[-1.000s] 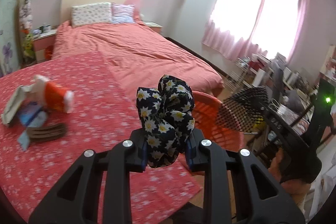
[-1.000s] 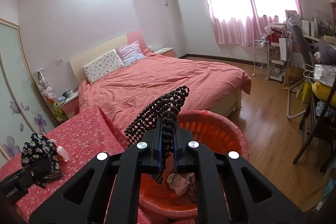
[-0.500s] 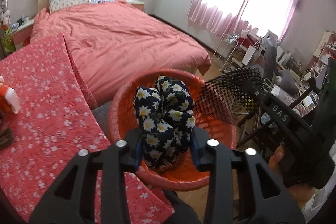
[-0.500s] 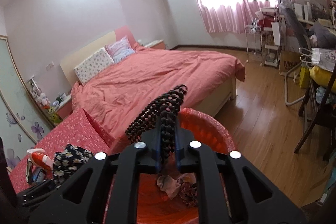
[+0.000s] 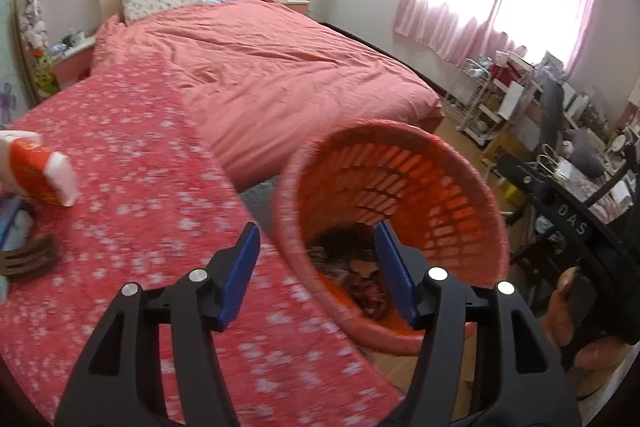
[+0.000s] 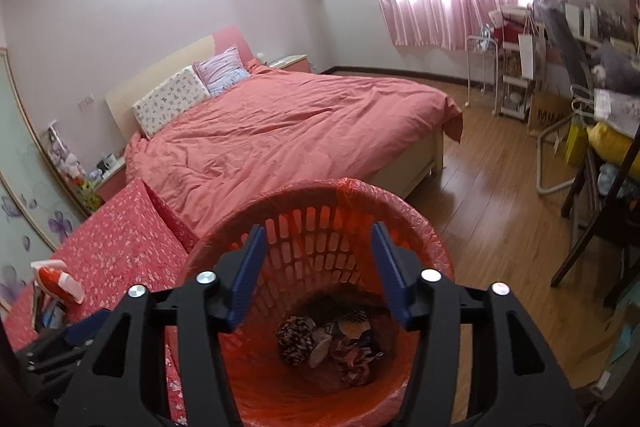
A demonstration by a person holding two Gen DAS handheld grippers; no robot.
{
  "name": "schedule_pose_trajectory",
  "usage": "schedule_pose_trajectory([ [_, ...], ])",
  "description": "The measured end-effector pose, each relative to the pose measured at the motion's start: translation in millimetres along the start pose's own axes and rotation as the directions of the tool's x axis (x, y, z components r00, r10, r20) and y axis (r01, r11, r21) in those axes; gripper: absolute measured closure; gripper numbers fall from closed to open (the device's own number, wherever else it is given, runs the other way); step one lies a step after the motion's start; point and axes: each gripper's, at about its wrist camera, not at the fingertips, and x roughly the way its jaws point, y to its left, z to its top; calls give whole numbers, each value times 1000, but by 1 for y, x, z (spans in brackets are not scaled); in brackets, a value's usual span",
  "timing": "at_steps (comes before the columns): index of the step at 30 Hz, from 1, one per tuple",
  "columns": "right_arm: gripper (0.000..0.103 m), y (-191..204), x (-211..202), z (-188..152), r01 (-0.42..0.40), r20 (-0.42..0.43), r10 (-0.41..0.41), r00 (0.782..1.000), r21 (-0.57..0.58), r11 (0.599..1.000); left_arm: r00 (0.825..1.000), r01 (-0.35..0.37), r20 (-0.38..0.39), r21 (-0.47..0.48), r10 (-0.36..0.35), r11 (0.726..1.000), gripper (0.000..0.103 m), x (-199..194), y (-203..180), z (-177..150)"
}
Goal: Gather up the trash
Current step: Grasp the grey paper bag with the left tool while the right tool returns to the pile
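Observation:
An orange slatted waste basket [image 5: 460, 195] [image 6: 424, 227] stands on the floor beside the red flowered table [image 5: 132, 155]. My left gripper [image 5: 316, 239] hangs over the basket's near rim, its jaws opening with nothing between them. My right gripper [image 6: 318, 239] is above the basket mouth, jaws also opening and empty. Scraps of cloth [image 6: 328, 339] lie heaped at the basket's bottom, also seen as cloth scraps [image 5: 352, 275] in the left wrist view. On the table's left lie an orange and white pack [image 5: 38, 175] [image 6: 60, 279] and a brown comb-like piece [image 5: 28, 259].
A bed with a salmon cover [image 5: 288, 67] [image 6: 288, 131] fills the middle of the room behind the table. Wooden floor [image 6: 492, 211] spreads to the right. Cluttered shelves, a chair and a desk [image 6: 592, 115] line the right wall. A hand [image 5: 568, 323] holds the right gripper's handle.
Both grippers have opened. The flowered cloth left my left gripper and the black mesh piece left my right; both are gone from between the fingers. The left gripper moved down over the basket.

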Motion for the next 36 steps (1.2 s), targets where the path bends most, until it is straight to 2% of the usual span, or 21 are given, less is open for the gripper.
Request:
schedule_pose_trajectory([
  [8, 42, 34, -7, -3, -49, -3, 49, 999, -85, 995, 992, -123, 30, -55, 125, 991, 40, -39, 60, -12],
  [13, 42, 62, -9, -11, -112, -35, 108, 994, -127, 986, 969, -234, 50, -121, 242, 965, 36, -69, 121, -20],
  [18, 42, 97, -6, -24, -185, -90, 171, 981, -175, 967, 918, -376, 36, -228, 394, 898, 33, -95, 197, -32],
  [23, 42, 134, -1, -37, -249, -150, 220, 964, -216, 944, 835, -523, 2, -310, 551, 794, 26, -111, 268, -41],
  [25, 42, 147, 1, -42, -270, -171, 235, 957, -227, 936, 818, -551, -18, -314, 575, 773, 25, -110, 285, -42],
  [29, 42, 173, 6, -50, -299, -200, 252, 947, -255, 920, 813, -566, -50, -294, 580, 770, 25, -96, 306, -37],
  [33, 42, 192, 12, -54, -316, -219, 261, 940, -276, 908, 831, -545, -54, -279, 554, 791, 24, -84, 314, -26],
  [36, 42, 205, 17, -59, -323, -233, 261, 937, -286, 902, 828, -553, -59, -251, 558, 795, 23, -69, 317, -19],
])
